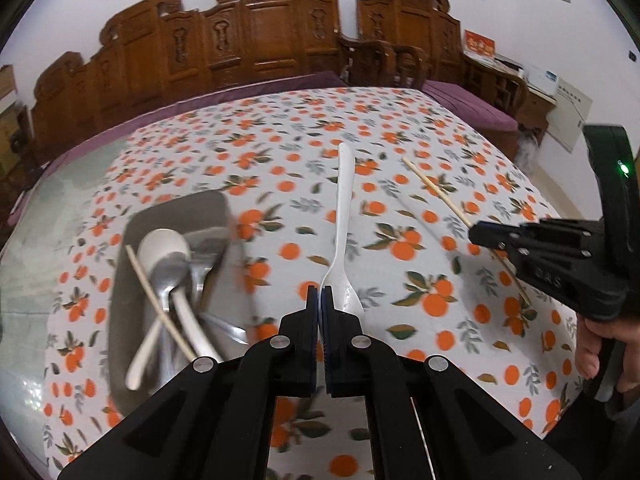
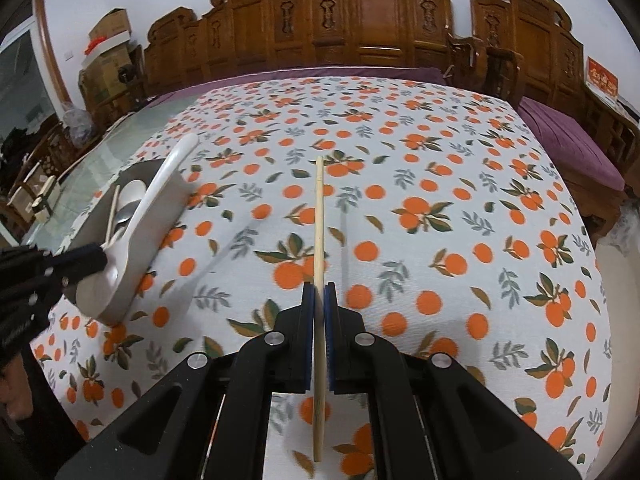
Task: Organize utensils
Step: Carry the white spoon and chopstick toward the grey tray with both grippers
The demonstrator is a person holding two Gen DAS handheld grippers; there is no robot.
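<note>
From the left wrist view, the left claw (image 1: 319,294) is pinched tight on the bowl end of a white spoon (image 1: 343,216), whose long handle juts forward and away over the table (image 1: 280,128) with its orange-print cloth; just to the left sits a grey tray (image 1: 132,380) already holding a jumble of spoons, a fork or two and one wooden chopstick (image 1: 160,308), blurred enough that I can't count them. Off to the right the right claw (image 1: 476,235) holds a second chopstick (image 1: 436,190) slanting above the cloth. From the right wrist view, the right claw (image 2: 319,292) is closed narrow around that chopstick (image 2: 319,216), gripped well along its length so that one part sticks out ahead and the other runs back beneath the camera; at the left the left claw (image 2: 102,258) carries the white spoon (image 2: 140,224) over the near edge of the tray (image 2: 90,232). The spoon looks like glazed ceramic or hard plastic to me: stiff, smooth, likely slippery and liable to chip if dropped, and holding it by the bowl leaves the handle free to swing, so I'd lower it gently. The chopstick is light, rigid and thin, apt to pivot or slide between the pads; a hold nearer its middle would keep it steadier on the way to the tray
</note>
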